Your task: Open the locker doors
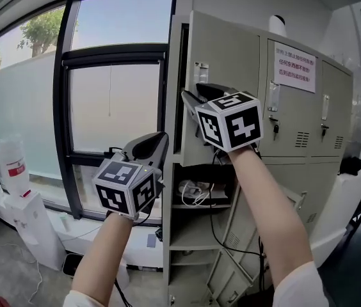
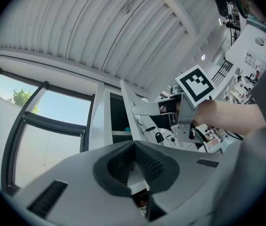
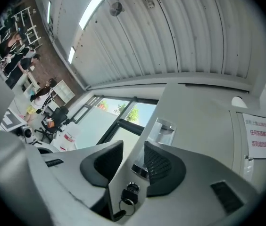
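Head view faces the lockers [image 1: 296,107]; both gripper views tilt upward close by, all 3 sharing the open door [image 1: 225,56].

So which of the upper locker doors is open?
The leftmost upper door, ajar, the right tool clamped on its edge; the other two sit shut.

Both arms raised; right tongs [image 1: 189,98] clamped, left tongs [image 1: 160,141] closed, empty.
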The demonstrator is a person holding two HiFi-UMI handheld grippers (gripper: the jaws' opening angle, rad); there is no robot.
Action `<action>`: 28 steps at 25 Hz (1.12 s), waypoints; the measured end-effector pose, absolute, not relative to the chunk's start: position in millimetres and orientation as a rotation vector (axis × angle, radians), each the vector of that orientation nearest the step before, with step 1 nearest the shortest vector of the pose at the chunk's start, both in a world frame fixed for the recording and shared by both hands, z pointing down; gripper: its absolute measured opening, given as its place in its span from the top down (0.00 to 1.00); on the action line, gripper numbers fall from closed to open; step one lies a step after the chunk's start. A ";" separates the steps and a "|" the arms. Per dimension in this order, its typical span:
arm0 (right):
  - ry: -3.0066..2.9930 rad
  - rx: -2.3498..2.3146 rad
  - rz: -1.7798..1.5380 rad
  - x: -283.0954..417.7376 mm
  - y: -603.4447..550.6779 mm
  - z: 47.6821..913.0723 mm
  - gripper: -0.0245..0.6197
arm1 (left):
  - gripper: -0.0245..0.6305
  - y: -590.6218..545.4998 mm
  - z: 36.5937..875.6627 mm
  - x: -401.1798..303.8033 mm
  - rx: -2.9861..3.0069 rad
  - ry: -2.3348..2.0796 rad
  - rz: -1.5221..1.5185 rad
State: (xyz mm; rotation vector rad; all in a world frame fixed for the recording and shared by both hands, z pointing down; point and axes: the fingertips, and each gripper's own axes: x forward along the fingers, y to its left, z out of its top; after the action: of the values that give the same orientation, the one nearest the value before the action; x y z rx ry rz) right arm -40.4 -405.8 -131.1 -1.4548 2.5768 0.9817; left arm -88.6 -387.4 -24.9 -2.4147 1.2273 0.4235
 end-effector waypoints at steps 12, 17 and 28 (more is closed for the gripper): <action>2.393 -1.749 1.134 -21.5 -395.6 -116.9 0.66 | 0.92 -369.2 -7.1 -77.5 -2.429 1.195 0.347; 2.393 -1.731 1.163 -11.9 -383.4 -119.1 0.63 | 0.92 -366.2 -11.0 -78.0 -2.416 1.211 0.353; 2.419 -1.621 1.202 27.2 -334.9 -119.5 0.60 | 0.92 -349.7 -13.0 -24.8 -2.398 1.186 0.324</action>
State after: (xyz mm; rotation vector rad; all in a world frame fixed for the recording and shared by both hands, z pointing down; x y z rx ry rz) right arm 27.2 -334.9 -119.5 -1.6207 2.4190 1.2017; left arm -24.8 -349.7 -13.0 -2.3983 1.1863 0.3238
